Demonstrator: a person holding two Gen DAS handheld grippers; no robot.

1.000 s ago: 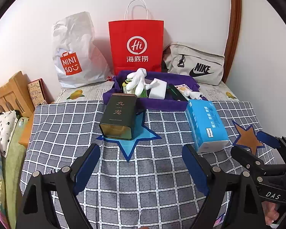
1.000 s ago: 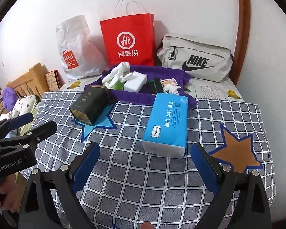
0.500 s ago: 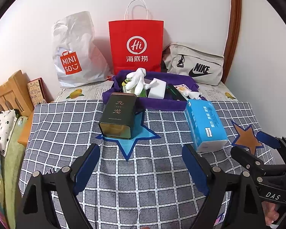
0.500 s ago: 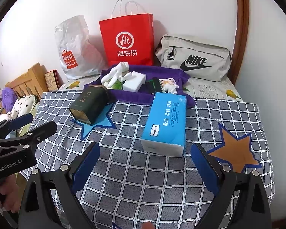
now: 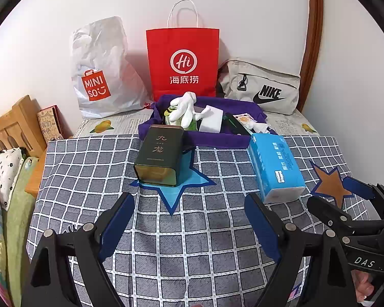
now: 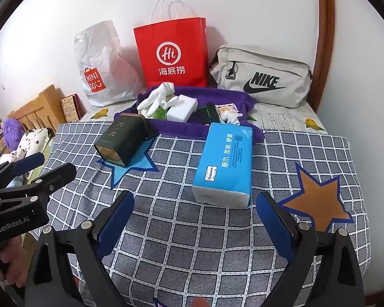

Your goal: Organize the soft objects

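A blue tissue pack (image 6: 224, 163) lies on the checked cloth (image 6: 192, 230), just ahead of my right gripper (image 6: 195, 202), which is open and holds nothing. A dark green tin (image 5: 160, 160) lies on a blue star patch, ahead of my left gripper (image 5: 188, 204), also open with nothing between its fingers. Behind both, a purple fabric tray (image 5: 210, 138) holds a white glove (image 5: 184, 108), a white sponge block (image 5: 212, 120) and small items. Each gripper shows in the other's view: the right gripper (image 5: 338, 194) and the left gripper (image 6: 51, 165).
Against the wall stand a white plastic bag (image 5: 99, 74), a red paper bag (image 5: 183, 61) and a grey waist bag (image 5: 263, 89). A wooden bed frame (image 5: 15, 125) and soft toys (image 6: 11, 130) are at the left. A brown star patch (image 6: 317, 199) marks the cloth's right side.
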